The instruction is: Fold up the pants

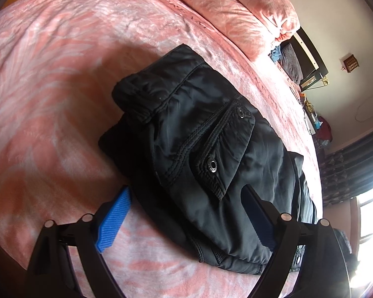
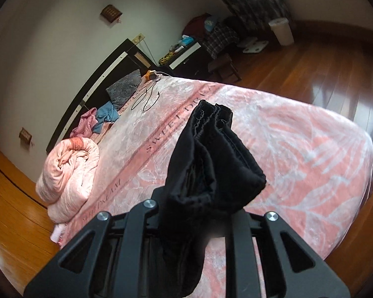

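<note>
My left hand-held gripper [image 1: 186, 213] is spread wide, its blue fingers [image 1: 114, 219] set either side of the near edge of the black pants [image 1: 201, 134], which lie folded on the pink bed [image 1: 49, 74] with a snap pocket facing up. My right hand-held gripper [image 2: 199, 213] is pinching a bunched end of the pants [image 2: 209, 164], lifted above the bed [image 2: 310, 154]. A rolled pink quilt [image 2: 69, 178] sits near the headboard side.

Black gripper [image 1: 186, 198] frames — blue ribbed pads [image 1: 113, 221], silver screws.
</note>
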`<state>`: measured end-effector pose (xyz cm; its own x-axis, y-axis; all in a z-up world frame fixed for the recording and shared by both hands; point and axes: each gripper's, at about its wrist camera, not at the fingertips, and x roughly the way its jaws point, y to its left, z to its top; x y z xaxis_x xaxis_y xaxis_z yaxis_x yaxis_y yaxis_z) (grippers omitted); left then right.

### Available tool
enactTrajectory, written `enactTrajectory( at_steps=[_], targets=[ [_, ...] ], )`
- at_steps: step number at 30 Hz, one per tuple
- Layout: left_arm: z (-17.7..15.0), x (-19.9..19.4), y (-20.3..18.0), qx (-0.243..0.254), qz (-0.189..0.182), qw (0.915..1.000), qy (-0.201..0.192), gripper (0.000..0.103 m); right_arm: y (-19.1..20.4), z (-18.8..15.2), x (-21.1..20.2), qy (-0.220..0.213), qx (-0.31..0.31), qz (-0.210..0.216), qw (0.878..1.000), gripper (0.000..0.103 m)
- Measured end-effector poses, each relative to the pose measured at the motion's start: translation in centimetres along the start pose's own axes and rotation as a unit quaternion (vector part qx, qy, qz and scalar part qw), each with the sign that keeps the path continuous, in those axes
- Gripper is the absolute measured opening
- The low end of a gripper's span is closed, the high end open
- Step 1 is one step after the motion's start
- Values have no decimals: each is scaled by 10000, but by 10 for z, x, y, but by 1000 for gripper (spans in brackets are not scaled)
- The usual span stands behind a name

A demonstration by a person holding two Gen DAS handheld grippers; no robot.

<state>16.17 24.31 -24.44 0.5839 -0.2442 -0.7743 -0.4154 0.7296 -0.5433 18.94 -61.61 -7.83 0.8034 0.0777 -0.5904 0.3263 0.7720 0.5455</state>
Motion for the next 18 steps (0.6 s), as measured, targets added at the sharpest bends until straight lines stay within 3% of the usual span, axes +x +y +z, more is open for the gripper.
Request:
enactTrajectory(
  at_steps=[9,18],
  targets=[
    [-4,-9,11,-27,-42,9999,-96,90,106,-12,-13,-264,-1367,-429,9893,16],
    [-8,-12,6,183,-24,9997,-160,90,170,-35,-18,-427,-2157,-680,9732,16]
  ],
)
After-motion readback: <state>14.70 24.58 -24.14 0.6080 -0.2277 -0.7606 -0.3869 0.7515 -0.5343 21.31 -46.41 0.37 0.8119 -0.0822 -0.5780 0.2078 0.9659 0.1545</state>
